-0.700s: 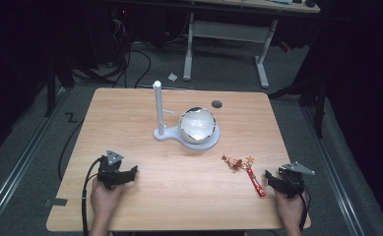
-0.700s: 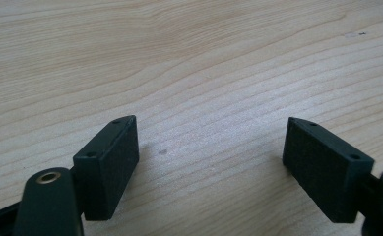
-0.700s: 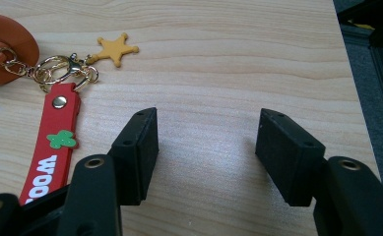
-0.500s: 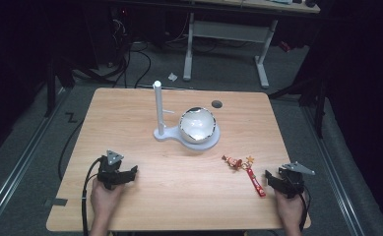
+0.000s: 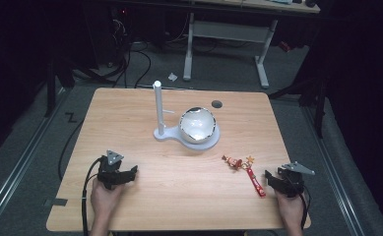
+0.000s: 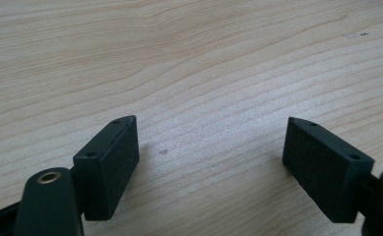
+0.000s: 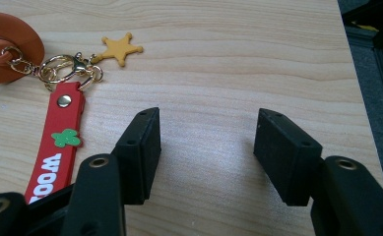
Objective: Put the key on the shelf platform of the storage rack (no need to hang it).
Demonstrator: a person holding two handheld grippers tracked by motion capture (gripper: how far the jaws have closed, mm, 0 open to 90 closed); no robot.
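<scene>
On the light wooden table [image 5: 144,113], a white upright post on a flat white base [image 5: 157,109] stands beside a shiny round bowl [image 5: 197,124] near the centre. The left gripper [image 6: 211,157] rests near the table's front left corner, jaws spread over bare wood. The right gripper [image 7: 206,147] sits at the front right, jaws apart and empty, just beside a red strap keychain with a gold clasp and yellow star charm [image 7: 61,132].
</scene>
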